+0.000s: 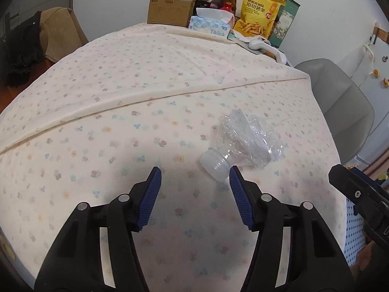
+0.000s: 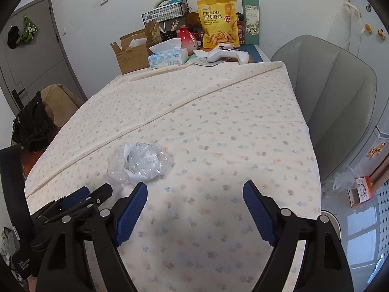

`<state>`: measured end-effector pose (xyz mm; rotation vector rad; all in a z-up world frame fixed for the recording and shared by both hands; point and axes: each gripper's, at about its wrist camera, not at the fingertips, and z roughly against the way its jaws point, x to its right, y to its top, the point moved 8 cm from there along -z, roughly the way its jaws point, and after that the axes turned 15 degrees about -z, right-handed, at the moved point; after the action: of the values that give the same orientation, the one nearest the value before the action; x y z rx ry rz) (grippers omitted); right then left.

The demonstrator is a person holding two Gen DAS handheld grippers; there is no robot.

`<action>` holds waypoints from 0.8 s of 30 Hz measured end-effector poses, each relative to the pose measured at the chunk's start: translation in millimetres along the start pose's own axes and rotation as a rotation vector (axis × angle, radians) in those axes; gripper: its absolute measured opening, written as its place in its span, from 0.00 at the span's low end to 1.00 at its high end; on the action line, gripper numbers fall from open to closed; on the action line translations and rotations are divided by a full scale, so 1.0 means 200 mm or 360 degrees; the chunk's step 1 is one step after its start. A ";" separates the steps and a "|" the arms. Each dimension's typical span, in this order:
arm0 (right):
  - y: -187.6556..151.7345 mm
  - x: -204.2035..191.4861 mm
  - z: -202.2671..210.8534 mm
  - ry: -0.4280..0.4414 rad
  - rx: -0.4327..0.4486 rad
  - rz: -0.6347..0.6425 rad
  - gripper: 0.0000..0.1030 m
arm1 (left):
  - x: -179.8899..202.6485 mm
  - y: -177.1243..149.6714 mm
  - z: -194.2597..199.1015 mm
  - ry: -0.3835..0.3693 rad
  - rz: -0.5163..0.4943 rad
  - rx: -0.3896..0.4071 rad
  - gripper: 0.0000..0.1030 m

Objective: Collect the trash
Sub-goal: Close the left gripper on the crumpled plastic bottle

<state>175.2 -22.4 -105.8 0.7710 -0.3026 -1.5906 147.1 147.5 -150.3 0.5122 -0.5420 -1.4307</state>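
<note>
Floral tablecloth (image 1: 136, 97) is covering the whole table, with a cardboard box (image 1: 170, 9), a tissue box (image 1: 209, 28) and a yellow snack bag (image 1: 260, 14) crowding the far end by the wall. Near the front, a crushed clear plastic bottle (image 1: 243, 141) is lying on its side, cap toward the left gripper (image 1: 194, 177), whose jaws are standing apart with nothing between them. Just beside it, the right gripper (image 2: 194, 192) is hovering with jaws wide apart over bare cloth.

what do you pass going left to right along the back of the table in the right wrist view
cardboard box → tissue box → red vase → yellow snack bag → green carton
</note>
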 end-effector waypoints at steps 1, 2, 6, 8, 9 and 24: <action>0.00 0.00 -0.01 -0.0002 -0.0003 -0.0001 0.77 | 0.00 0.01 -0.01 -0.0006 0.0004 -0.0005 0.52; 0.00 0.00 -0.02 -0.0003 -0.0007 -0.0004 0.77 | -0.01 0.01 -0.02 -0.0003 0.0010 -0.0006 0.51; 0.03 0.00 -0.04 -0.0009 -0.0013 -0.0014 0.77 | -0.07 0.06 -0.02 0.0013 0.0060 0.0001 0.43; 0.05 -0.01 -0.06 -0.0007 -0.0016 -0.0013 0.77 | -0.10 0.08 -0.01 0.0031 0.0081 0.0018 0.41; 0.06 -0.02 -0.06 -0.0003 -0.0017 -0.0010 0.77 | -0.11 0.10 -0.01 0.0037 0.0089 0.0022 0.41; 0.05 -0.19 -0.21 0.0081 -0.0128 0.0036 0.65 | -0.18 0.17 -0.04 -0.0068 0.0260 0.0015 0.41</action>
<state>209.4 20.8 -118.6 0.7421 -0.2085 -1.5498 176.2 185.3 -135.6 0.4355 -0.6112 -1.2861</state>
